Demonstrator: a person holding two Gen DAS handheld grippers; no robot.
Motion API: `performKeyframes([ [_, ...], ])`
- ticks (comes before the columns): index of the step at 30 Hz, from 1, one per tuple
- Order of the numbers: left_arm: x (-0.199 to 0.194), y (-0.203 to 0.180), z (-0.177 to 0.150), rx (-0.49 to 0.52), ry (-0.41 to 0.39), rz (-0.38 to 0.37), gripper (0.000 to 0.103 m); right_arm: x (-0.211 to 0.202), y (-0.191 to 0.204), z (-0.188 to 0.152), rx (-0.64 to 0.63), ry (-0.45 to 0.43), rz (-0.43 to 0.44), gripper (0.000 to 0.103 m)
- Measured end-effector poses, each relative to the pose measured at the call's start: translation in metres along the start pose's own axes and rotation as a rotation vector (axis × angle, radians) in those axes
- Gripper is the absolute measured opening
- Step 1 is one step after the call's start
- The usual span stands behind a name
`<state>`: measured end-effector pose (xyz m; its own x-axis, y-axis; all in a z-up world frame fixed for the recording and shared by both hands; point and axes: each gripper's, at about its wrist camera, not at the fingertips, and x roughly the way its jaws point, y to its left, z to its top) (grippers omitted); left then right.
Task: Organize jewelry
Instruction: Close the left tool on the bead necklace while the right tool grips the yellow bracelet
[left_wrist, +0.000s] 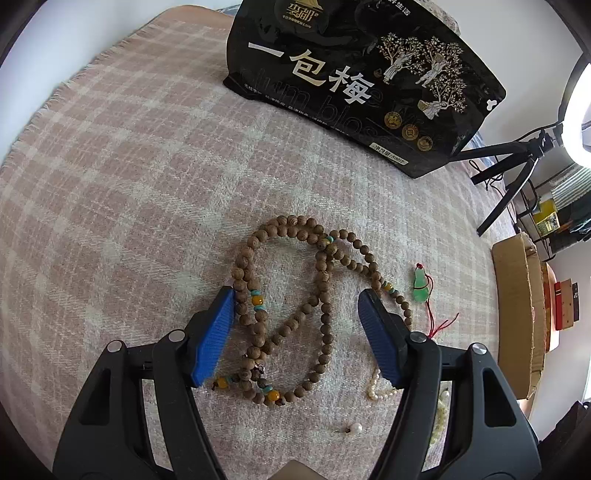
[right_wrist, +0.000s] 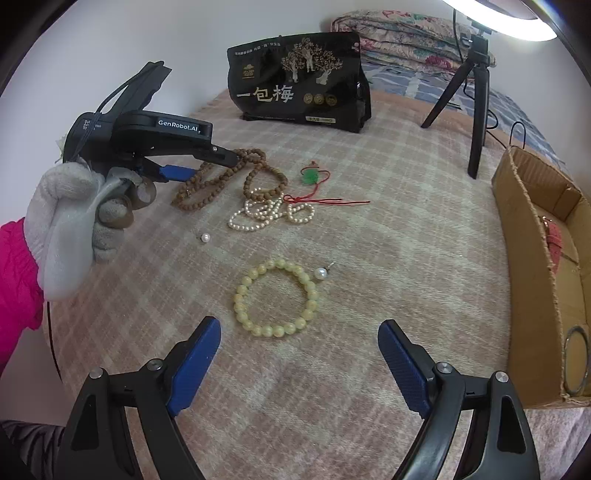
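A long brown wooden bead strand (left_wrist: 291, 299) lies in loops on the plaid blanket. My left gripper (left_wrist: 297, 301) is open, its blue fingers on either side of the strand; it also shows in the right wrist view (right_wrist: 207, 164) over the strand (right_wrist: 221, 181). A green gourd pendant (left_wrist: 420, 283) on red cord lies right of it. White pearls (right_wrist: 269, 212), two loose pearl earrings (right_wrist: 205, 237) (right_wrist: 321, 273) and a yellow bead bracelet (right_wrist: 275, 299) lie nearer. My right gripper (right_wrist: 299, 332) is open, just short of the bracelet.
A cardboard box (right_wrist: 532, 258) at the right holds a metal bangle (right_wrist: 574, 360) and a red item. A black snack bag (right_wrist: 299, 83) stands at the back. A tripod (right_wrist: 469, 92) with a ring light stands behind the box. Folded quilts lie beyond.
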<state>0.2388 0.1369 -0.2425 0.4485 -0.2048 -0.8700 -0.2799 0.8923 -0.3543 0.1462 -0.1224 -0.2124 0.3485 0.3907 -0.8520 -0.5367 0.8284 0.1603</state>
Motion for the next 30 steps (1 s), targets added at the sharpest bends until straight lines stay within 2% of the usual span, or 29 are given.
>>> performKeyframes([
  [4, 0.002, -0.005, 0.0, 0.022, -0.028, 0.065, 0.069, 0.007, -0.004, 0.003, 0.042, 0.008, -0.026, 0.082],
  [7, 0.007, -0.009, -0.001, 0.052, -0.03, 0.089, 0.069, 0.015, -0.014, 0.006, 0.09, 0.031, -0.033, 0.068],
  [12, 0.013, -0.018, -0.004, 0.098, -0.055, 0.137, 0.069, 0.025, -0.017, 0.007, 0.089, 0.051, -0.048, 0.06],
  [14, 0.018, -0.025, -0.005, 0.112, -0.071, 0.167, 0.062, 0.027, -0.015, 0.008, 0.073, 0.052, -0.062, 0.059],
  [16, 0.021, -0.03, -0.006, 0.137, -0.092, 0.201, 0.045, 0.029, -0.011, 0.008, 0.058, 0.053, -0.073, 0.057],
  [17, 0.022, -0.032, -0.007, 0.144, -0.099, 0.205, 0.041, 0.03, -0.01, 0.009, 0.051, 0.055, -0.077, 0.057],
  [19, 0.023, -0.033, -0.007, 0.148, -0.112, 0.203, 0.024, 0.032, -0.007, 0.009, 0.038, 0.058, -0.087, 0.054],
  [20, 0.023, -0.032, -0.006, 0.145, -0.116, 0.198, 0.018, 0.034, -0.006, 0.009, 0.029, 0.06, -0.095, 0.053],
  [22, 0.022, -0.03, -0.005, 0.132, -0.119, 0.186, 0.012, 0.035, -0.004, 0.009, 0.013, 0.059, -0.106, 0.048],
  [30, 0.009, -0.02, -0.004, 0.123, -0.127, 0.151, 0.01, 0.036, -0.007, 0.011, 0.014, 0.056, -0.076, 0.022],
])
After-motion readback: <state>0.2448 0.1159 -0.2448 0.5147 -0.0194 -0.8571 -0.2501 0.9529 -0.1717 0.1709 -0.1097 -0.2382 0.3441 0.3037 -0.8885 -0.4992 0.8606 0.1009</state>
